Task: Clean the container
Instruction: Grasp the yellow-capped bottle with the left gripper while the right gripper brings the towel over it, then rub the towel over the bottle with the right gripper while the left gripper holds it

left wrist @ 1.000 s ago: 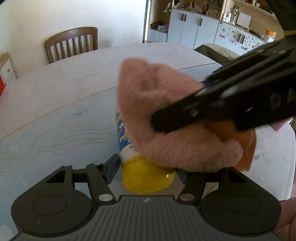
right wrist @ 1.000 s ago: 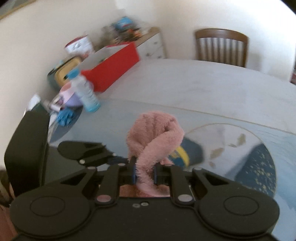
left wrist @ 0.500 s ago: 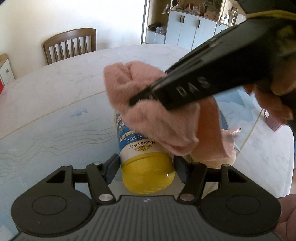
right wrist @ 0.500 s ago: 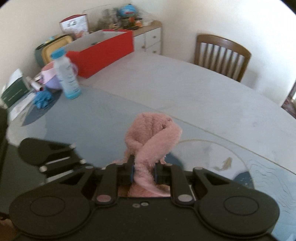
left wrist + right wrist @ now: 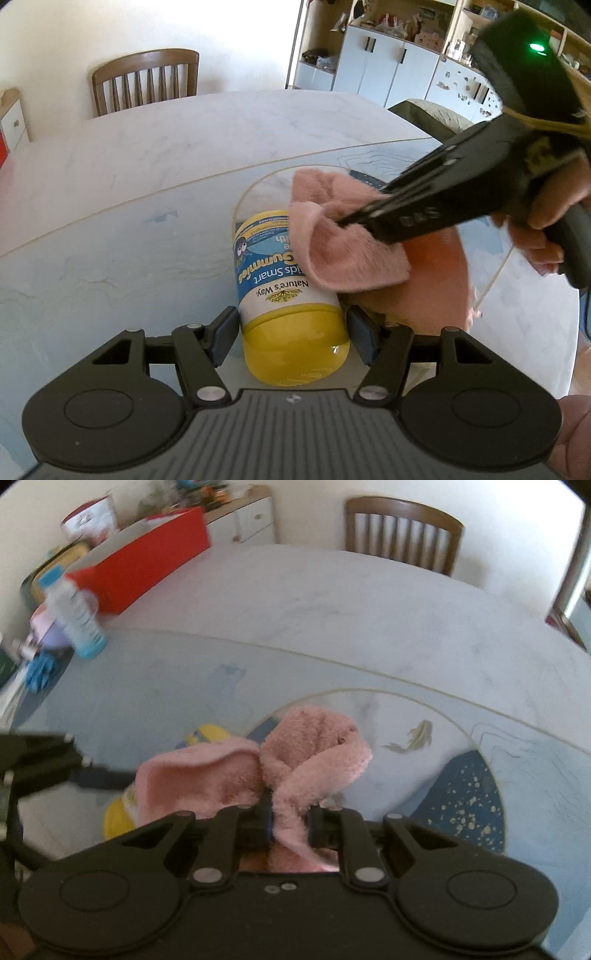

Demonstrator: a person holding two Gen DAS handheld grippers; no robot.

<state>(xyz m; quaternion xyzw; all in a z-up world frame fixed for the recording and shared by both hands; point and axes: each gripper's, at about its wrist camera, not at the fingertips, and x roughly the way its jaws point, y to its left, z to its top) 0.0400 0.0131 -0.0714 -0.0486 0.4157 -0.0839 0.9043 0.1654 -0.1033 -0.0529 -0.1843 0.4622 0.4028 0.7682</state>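
Right now we hold the container point(image 5: 286, 284), a yellow-capped gummies jar, in the lower centre of the left wrist view, lying along the left gripper point(image 5: 291, 332) with its cap toward the camera. The blue pads point(image 5: 225, 334) press on either side just above the cap, so that gripper is pinching the jar. It sits low over the bench point(image 5: 110, 229); whether it touches the surface we cannot tell.

Our right gripper point(image 5: 290, 819) is clamped tight on a pink fluffy cloth point(image 5: 295, 768), which bunches up in the centre of the right wrist view. In the left view the cloth drapes over the jar's right flank, touching the label.

We judge the jar light, rigid plastic with a smooth, slippery label, so it could twist or slide between the pads under sideways wiping. Holding near the cap, as now, leaves the body free to wipe. The cloth is soft and floppy; only the part near the pinch will push firmly, so we would wipe with that.
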